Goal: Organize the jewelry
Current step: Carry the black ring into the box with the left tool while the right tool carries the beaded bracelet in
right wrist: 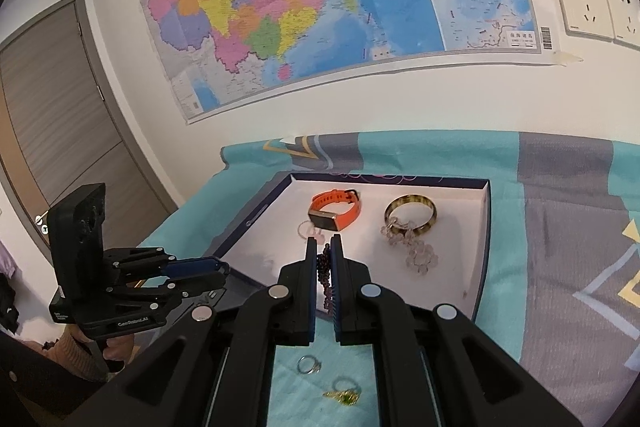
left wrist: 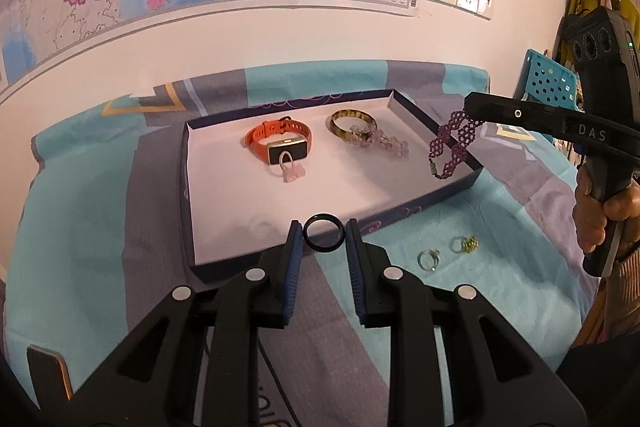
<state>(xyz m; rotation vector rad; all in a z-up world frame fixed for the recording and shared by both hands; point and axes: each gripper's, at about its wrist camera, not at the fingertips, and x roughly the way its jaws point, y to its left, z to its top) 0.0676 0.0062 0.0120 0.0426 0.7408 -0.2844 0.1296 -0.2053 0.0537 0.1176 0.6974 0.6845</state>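
Note:
My left gripper (left wrist: pixel 323 239) is shut on a black ring (left wrist: pixel 324 237), held above the near edge of the white-lined box (left wrist: pixel 224 195). My right gripper (right wrist: pixel 324 247) is shut on a purple beaded bracelet (left wrist: pixel 454 143), which dangles over the box's right side. The bracelet also shows between the pads in the right wrist view (right wrist: pixel 325 279). In the box lie an orange watch (left wrist: pixel 278 143), a small pink ring (left wrist: pixel 290 169), an amber bangle (left wrist: pixel 354 123) and a clear bead bracelet (left wrist: pixel 384 143). A silver ring (left wrist: pixel 429 259) and a green-stone ring (left wrist: pixel 466 244) lie on the cloth.
The box sits on a teal and grey patterned cloth (left wrist: pixel 460 291) against a white wall with a map (right wrist: pixel 320 7). A teal perforated basket (left wrist: pixel 548 79) stands at the right. A door (right wrist: pixel 52 131) is at the left.

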